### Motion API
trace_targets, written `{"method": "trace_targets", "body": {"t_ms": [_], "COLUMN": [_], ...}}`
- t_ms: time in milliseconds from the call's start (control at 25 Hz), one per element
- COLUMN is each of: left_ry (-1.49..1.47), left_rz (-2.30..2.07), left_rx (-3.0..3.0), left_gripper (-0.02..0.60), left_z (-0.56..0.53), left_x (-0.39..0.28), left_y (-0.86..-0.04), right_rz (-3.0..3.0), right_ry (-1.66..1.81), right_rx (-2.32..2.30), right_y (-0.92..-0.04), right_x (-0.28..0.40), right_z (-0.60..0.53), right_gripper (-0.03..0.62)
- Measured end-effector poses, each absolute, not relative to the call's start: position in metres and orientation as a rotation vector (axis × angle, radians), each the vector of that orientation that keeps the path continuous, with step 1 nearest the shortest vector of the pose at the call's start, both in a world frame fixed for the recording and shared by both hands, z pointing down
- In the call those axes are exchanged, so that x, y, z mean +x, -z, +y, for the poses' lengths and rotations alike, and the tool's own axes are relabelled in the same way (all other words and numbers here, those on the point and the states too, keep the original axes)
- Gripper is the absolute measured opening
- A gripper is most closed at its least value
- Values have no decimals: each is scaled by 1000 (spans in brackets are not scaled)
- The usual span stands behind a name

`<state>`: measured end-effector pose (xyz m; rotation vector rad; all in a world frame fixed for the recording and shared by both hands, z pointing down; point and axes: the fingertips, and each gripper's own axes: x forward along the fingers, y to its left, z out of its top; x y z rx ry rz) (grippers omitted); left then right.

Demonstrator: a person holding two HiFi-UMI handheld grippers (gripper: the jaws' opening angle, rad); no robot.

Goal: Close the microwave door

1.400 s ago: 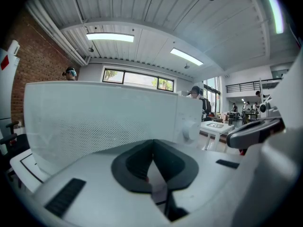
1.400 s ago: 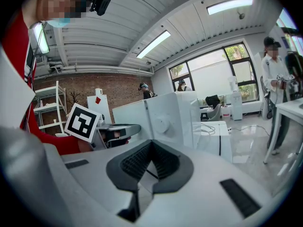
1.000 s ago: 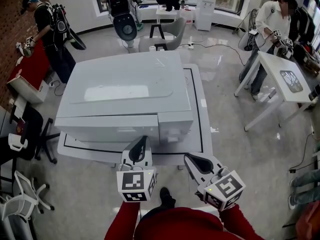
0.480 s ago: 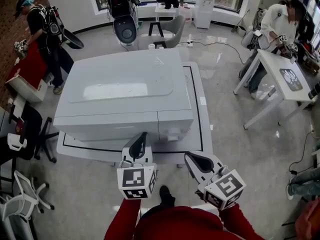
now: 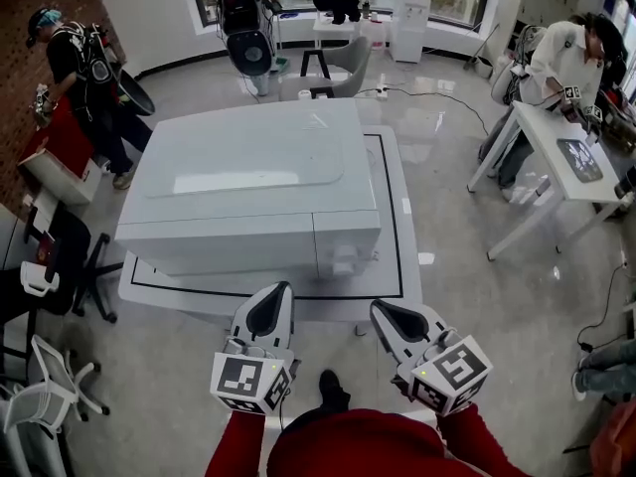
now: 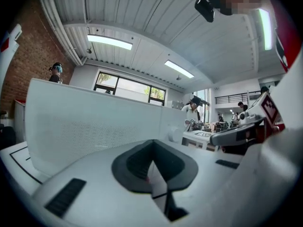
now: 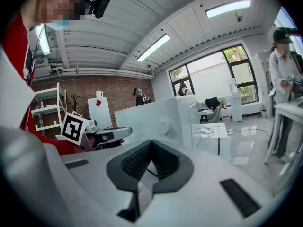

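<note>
Up front at the bench, left to right.

Risks:
- The white box-shaped microwave [image 5: 248, 182] sits on a white table with a black border line [image 5: 395, 217]. Its wide door panel [image 5: 224, 248] looks flush with the front, so I judge the door closed or nearly so.
- An extra shove from the left gripper [image 5: 274, 306] would likely slide the whole oven back across the smooth top and latch nothing.
- I can't tell from above whether the latch is seated. If it isn't, the door could swing back out.
- The right gripper [image 5: 390, 316] points toward the panel with the round white knob [image 5: 343, 263]. A forward bump could turn it.

Positions:
- Left gripper: jaws pressed together, nothing between them. It hangs just off the table's near edge, aimed at the door's right half, apart from it. The left gripper view shows the door face ahead-left with no contact.
- Right gripper: jaws also together, empty. It hangs off the near edge on the knob side, touching nothing.
</note>
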<state>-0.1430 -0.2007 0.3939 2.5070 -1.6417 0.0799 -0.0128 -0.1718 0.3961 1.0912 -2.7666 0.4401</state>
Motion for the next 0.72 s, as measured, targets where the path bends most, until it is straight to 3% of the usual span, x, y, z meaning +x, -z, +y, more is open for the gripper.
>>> {"method": "trace_targets", "body": {"t_ms": [720], "left_ry": [-102], "left_rz": [-1752], "left_rx": [2483], "left_gripper": [11], "left_z": [-124], "left_x": [-158], "left_y": [-385], "right_rz": [-2828], "right_ry": [-395], "right_rx": [1065], "right_y": [-391], "right_x": [7], "right_z": [-144], "right_gripper": [12]}}
